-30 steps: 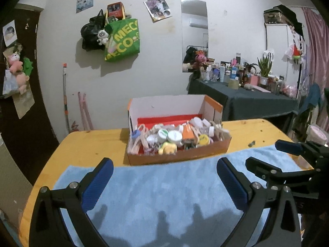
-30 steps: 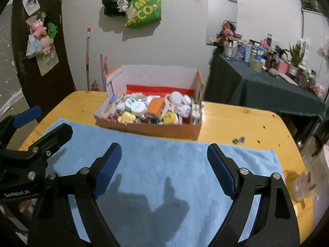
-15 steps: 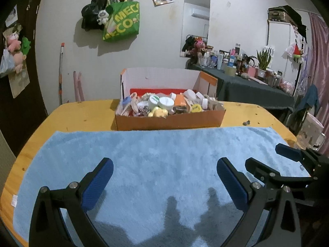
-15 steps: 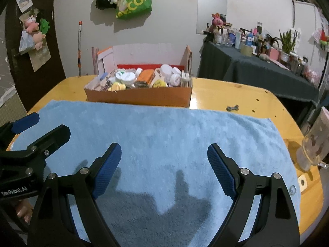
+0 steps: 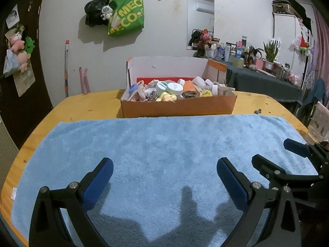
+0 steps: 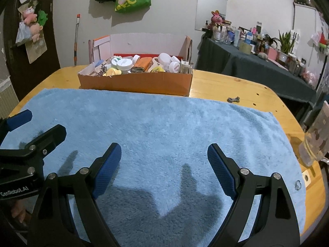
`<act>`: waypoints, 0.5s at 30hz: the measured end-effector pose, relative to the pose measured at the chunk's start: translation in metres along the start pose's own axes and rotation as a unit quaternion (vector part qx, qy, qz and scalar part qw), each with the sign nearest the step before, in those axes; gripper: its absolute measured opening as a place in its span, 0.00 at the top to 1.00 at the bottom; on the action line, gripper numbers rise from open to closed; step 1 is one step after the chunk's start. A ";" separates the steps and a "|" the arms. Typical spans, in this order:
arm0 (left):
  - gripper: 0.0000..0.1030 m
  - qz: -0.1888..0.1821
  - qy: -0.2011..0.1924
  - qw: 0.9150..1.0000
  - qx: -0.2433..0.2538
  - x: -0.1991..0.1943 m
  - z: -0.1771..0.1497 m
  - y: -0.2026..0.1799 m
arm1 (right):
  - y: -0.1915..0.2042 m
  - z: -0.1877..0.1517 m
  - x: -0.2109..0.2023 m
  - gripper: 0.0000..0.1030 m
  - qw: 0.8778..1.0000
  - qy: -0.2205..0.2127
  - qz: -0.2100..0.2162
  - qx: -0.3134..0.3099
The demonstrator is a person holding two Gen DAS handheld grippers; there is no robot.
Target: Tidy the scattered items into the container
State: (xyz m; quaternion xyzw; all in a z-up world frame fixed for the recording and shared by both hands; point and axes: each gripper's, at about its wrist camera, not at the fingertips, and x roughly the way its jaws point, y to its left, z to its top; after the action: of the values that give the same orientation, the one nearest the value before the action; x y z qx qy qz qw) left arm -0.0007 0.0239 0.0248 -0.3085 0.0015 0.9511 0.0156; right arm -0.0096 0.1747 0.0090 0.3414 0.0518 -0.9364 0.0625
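Observation:
An orange cardboard box (image 5: 176, 108) stands at the far edge of a blue towel (image 5: 164, 144) and is heaped with small jars, lids and tubes (image 5: 170, 89). It also shows in the right wrist view (image 6: 135, 83). My left gripper (image 5: 164, 182) is open and empty, low over the near part of the towel. My right gripper (image 6: 163, 170) is open and empty beside it, also over the towel (image 6: 164, 123). No loose items lie on the towel. The right gripper's fingers (image 5: 296, 150) show at the right of the left wrist view.
The towel lies on a wooden table (image 5: 86, 105). A small grey metal piece (image 6: 233, 99) lies on the wood right of the box. A clear plastic jar (image 6: 315, 135) stands at the table's right edge. A cluttered dark side table (image 6: 257, 61) is behind.
Both grippers have pulled back and dropped lower over the towel, so the box now sits farther away. Both stay open and empty.

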 end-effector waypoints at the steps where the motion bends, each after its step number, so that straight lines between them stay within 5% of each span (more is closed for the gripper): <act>1: 0.00 0.000 0.000 1.000 0.000 0.000 0.000 0.000 | 0.000 0.000 0.000 0.16 1.000 0.000 0.001 0.001; 15: 0.00 0.001 -0.011 1.000 -0.002 0.001 -0.002 0.002 | 0.003 -0.003 0.007 0.16 1.000 0.012 0.009 -0.002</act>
State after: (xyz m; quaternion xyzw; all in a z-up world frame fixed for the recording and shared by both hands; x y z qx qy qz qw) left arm -0.0003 0.0219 0.0232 -0.2978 0.0000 0.9545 0.0141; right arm -0.0131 0.1715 0.0021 0.3526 0.0510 -0.9317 0.0712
